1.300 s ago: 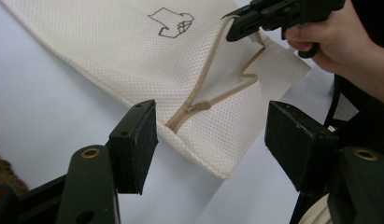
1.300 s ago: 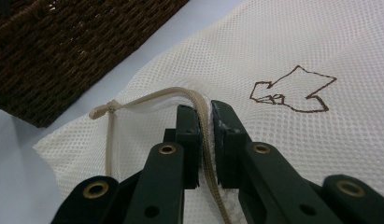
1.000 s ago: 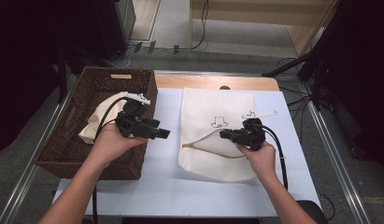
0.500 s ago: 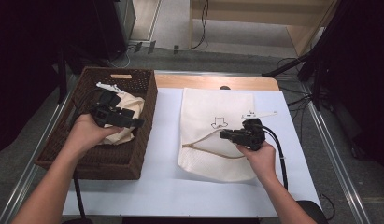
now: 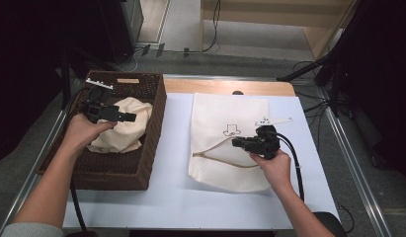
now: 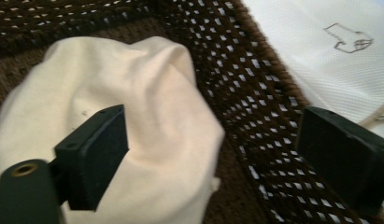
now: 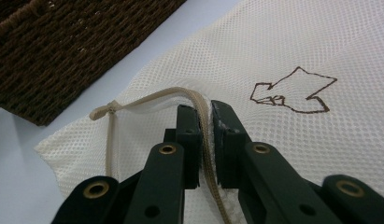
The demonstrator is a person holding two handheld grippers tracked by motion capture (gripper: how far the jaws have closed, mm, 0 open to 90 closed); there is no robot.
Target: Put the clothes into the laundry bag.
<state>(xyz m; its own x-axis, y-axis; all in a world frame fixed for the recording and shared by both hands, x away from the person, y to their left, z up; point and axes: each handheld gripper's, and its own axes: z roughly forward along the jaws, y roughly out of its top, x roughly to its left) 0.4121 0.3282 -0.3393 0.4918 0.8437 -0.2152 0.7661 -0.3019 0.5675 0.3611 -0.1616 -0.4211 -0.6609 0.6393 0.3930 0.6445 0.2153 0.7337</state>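
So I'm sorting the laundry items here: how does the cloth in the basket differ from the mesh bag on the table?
The cream cloth lies bunched in the wicker basket; the mesh bag lies spread flat on the table.
The cloth looks plain and smooth; the bag is netted, with a printed outline and a tan zipper.
The left gripper stands open above the cloth; the right gripper is clamped on the bag's zipper edge.
Both are pale fabric.

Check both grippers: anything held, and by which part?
Right gripper pinches the cream mesh bag at its tan zipper edge. Left gripper open, holding nothing.

Cream cloth (image 6: 133, 135) blurred — lower part cut off by frame edge.
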